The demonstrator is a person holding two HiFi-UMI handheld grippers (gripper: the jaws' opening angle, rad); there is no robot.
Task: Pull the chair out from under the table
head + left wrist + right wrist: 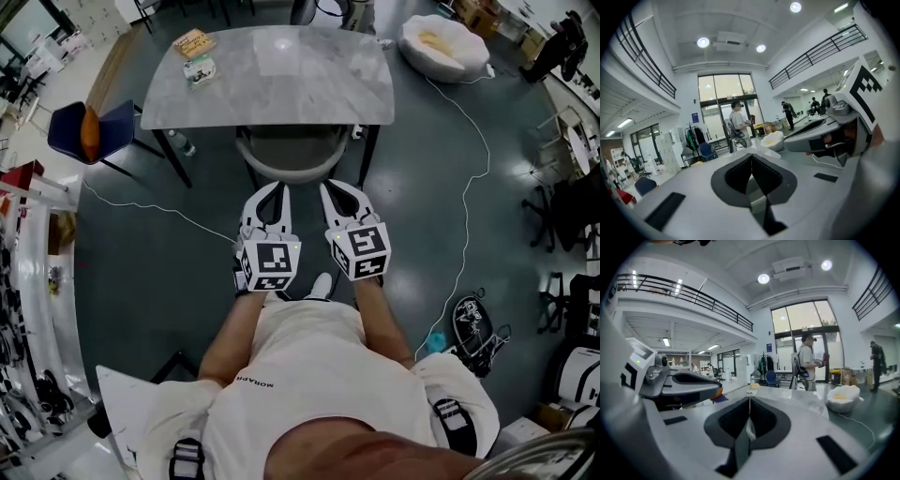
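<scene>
A grey chair [292, 152] is pushed under the grey marble table [272, 80]; only its curved back rim and part of its seat show at the table's near edge. My left gripper [277, 187] and right gripper [328, 187] are held side by side just short of that back rim. Whether they touch it I cannot tell. Both are shut with nothing between the pads, as the left gripper view [751, 161] and the right gripper view [749, 401] show. Each gripper view looks out level over the table top.
A flat box [194, 42] and a small packet [200, 70] lie on the table's far left. A blue chair [94, 131] stands left, a bottle [183, 143] beside a table leg, and a white beanbag [441, 45] far right. A cable [472, 187] runs across the floor. A person [806, 359] stands beyond the table.
</scene>
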